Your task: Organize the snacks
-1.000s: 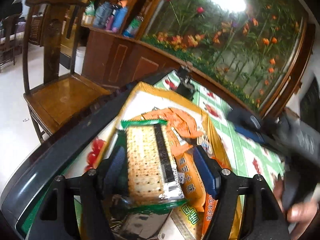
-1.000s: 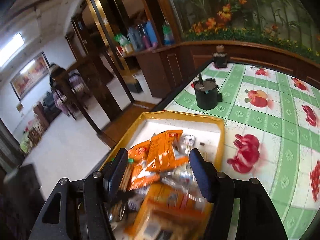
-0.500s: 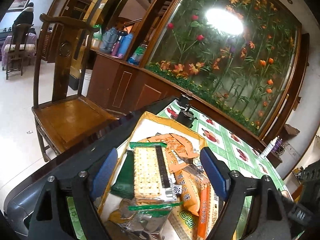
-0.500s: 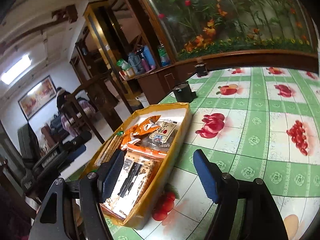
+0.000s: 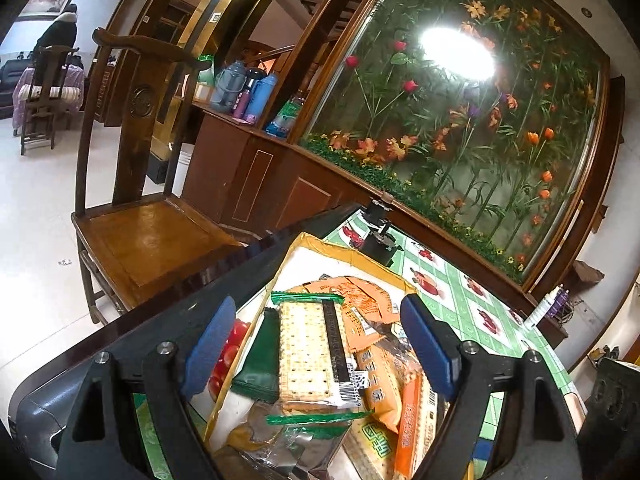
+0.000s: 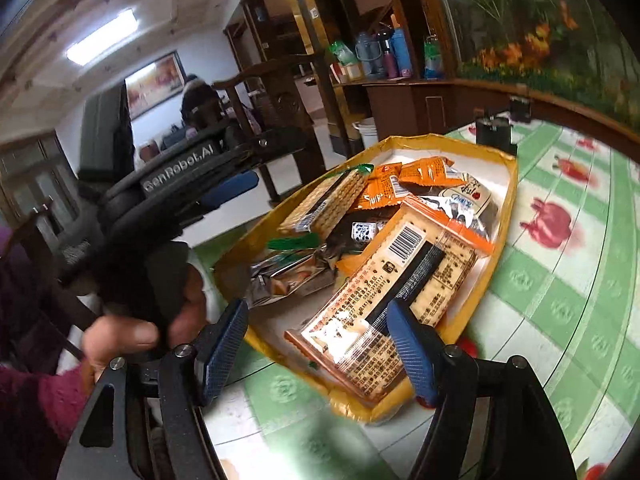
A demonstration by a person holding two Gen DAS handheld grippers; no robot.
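A yellow tray [image 5: 352,258] [image 6: 506,204] on the table holds several snack packs. A green-edged cracker pack [image 5: 308,354] [image 6: 324,204] lies on top at its left side, with orange packets [image 5: 360,300] [image 6: 424,172] behind it and a long orange-edged cracker pack [image 6: 396,292] at the near right. My left gripper [image 5: 316,346] is open and empty, raised above the tray over the cracker pack. It also shows in the right wrist view [image 6: 224,184], held by a hand. My right gripper [image 6: 316,354] is open and empty at the tray's near end.
The table has a green and white cloth with fruit prints [image 6: 552,280]. A black pot [image 5: 380,244] [image 6: 494,134] stands beyond the tray. A wooden chair [image 5: 148,236] stands left of the table edge. A flower panel [image 5: 460,140] backs the table.
My left gripper has opened, let go of the green-edged cracker pack in the tray, and lifted back. My right gripper has pulled back from over the tray to its near end.
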